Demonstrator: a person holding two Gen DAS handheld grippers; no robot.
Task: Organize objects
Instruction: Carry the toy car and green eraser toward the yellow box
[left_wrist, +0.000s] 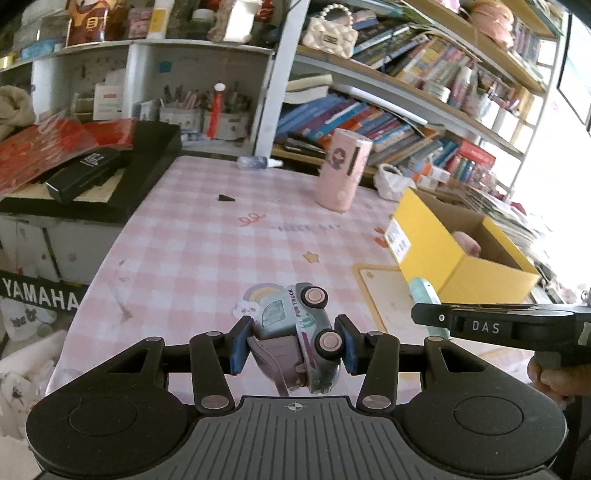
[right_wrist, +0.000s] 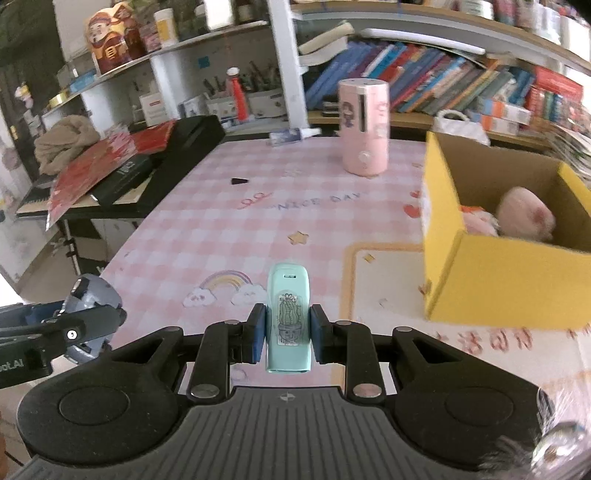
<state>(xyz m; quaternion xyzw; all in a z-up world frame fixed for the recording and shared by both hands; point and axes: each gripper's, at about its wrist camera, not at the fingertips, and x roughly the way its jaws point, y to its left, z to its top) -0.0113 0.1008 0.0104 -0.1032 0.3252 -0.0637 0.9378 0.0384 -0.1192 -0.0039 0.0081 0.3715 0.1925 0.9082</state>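
Firmly clamped in the left gripper (left_wrist: 294, 341): a small grey-blue toy truck (left_wrist: 303, 332) lettered FUN TRUCK, tipped onto its side, pink wheel hubs facing up, blue pads pressed against roof and underside. Held clear above the pink checked tablecloth (left_wrist: 192, 243), over the rainbow print. Rear flap of the truck hanging open toward the camera.

Likewise clenched, the right gripper (right_wrist: 287, 334): pads tight on both sides of a mint-green stapler-like case (right_wrist: 288, 321) bearing a cactus sticker, long axis pointing toward 12 o'clock, also lifted off the cloth. Possibly a stapler, though too little detail to be sure.

Seen from the left wrist: the right gripper at 3 o'clock, branded DAS, mint tip poking out beyond it, a hand (left_wrist: 554, 376) around its handle at 4 o'clock. Seen from the right wrist: the left gripper at 9 o'clock, blurred, with the truck's grey body showing behind it.

Standing on the cloth toward 1 o'clock in the right view: a yellow cardboard box (right_wrist: 491, 284), open on top, with a pink plush toy (right_wrist: 524, 218) lying inside. At 12 o'clock, further back, an upright pink cylinder (right_wrist: 364, 129) with a cartoon figure on it. Near the far table edge, a small bottle (right_wrist: 291, 136) lying on its side; nearer, around 11 o'clock, a small black wedge (right_wrist: 239, 181). Bookshelves (right_wrist: 443, 85) packed with books behind the table.
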